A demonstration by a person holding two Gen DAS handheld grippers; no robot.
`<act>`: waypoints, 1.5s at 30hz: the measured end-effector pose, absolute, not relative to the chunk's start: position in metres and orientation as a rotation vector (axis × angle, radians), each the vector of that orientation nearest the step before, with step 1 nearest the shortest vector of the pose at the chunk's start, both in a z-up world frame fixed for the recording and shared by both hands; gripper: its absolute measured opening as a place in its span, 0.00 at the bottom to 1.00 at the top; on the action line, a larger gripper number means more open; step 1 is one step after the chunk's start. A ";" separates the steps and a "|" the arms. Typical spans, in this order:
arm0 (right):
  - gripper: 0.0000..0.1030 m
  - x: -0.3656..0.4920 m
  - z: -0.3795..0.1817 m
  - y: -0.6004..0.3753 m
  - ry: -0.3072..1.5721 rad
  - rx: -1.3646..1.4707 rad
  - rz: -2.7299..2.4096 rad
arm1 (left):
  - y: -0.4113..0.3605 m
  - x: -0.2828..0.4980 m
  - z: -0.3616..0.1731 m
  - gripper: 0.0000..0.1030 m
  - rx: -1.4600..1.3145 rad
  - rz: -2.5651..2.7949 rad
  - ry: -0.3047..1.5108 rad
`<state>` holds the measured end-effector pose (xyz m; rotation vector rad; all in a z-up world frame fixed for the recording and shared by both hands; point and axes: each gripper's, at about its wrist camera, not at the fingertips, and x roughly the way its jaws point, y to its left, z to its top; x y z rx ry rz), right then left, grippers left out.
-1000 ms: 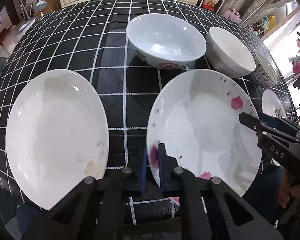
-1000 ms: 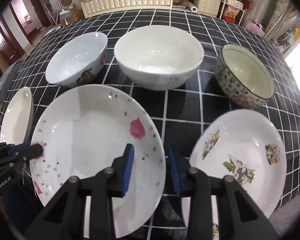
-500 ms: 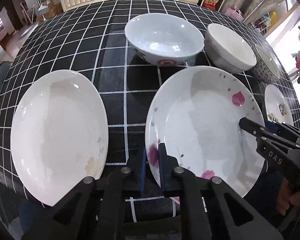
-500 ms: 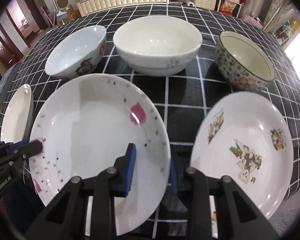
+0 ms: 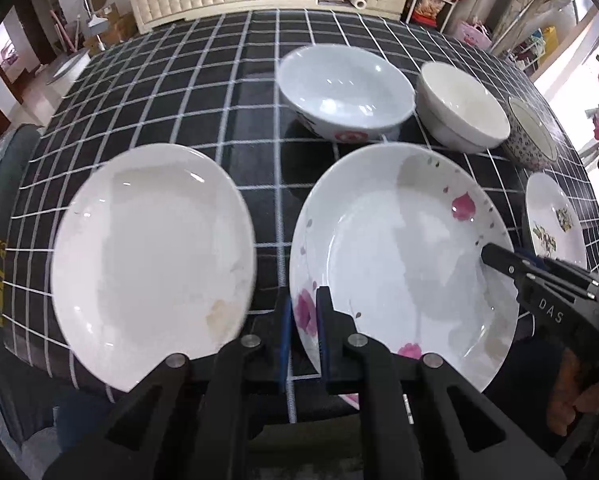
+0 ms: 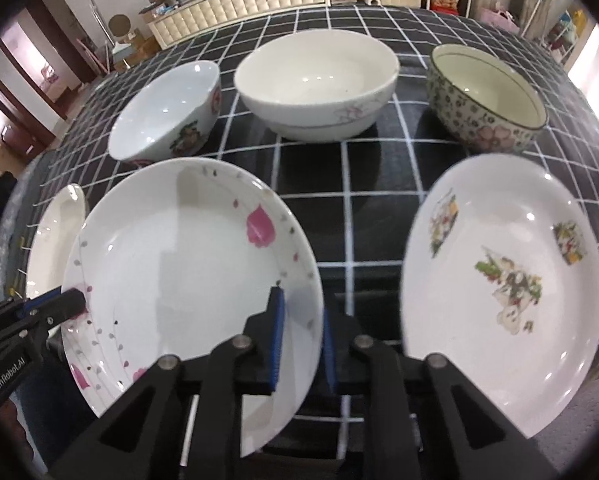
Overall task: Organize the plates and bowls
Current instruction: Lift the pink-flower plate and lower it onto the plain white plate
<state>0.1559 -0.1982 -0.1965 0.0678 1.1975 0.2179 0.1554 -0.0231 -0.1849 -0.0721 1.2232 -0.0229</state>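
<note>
A white plate with pink flowers [image 5: 399, 264] [image 6: 187, 264] is held at both sides. My left gripper [image 5: 302, 320] is shut on its left rim. My right gripper [image 6: 301, 340] is shut on its right rim. A plain white plate [image 5: 151, 260] lies to its left, a plate with printed pictures [image 6: 503, 280] to its right. Behind stand three bowls: a white bowl with red marks [image 5: 345, 92] [image 6: 165, 114], a cream bowl [image 6: 315, 80] and a flower-patterned bowl [image 6: 485, 98].
Everything sits on a table with a black cloth with white grid lines [image 5: 179, 92]. The near table edge runs under both grippers. A cream cabinet [image 6: 243, 4] and shelves stand beyond the far edge.
My right gripper has closed onto the flowered plate's right rim. The flowered plate has risen and tilted a little, and both views have drawn back slightly.
</note>
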 end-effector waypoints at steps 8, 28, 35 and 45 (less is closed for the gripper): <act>0.19 0.154 -0.184 -0.173 1.170 0.109 0.275 | 0.006 0.147 -0.166 0.09 -0.088 0.031 1.194; 0.18 0.168 -0.178 -0.073 1.164 0.007 0.408 | 0.113 0.111 -0.152 0.09 -0.213 0.182 1.168; 0.18 0.173 -0.176 -0.044 1.151 -0.046 0.421 | 0.137 0.105 -0.159 0.09 -0.255 0.203 1.182; 0.17 0.188 -0.187 -0.009 1.184 -0.080 0.437 | 0.159 0.109 -0.169 0.09 -0.280 0.242 1.202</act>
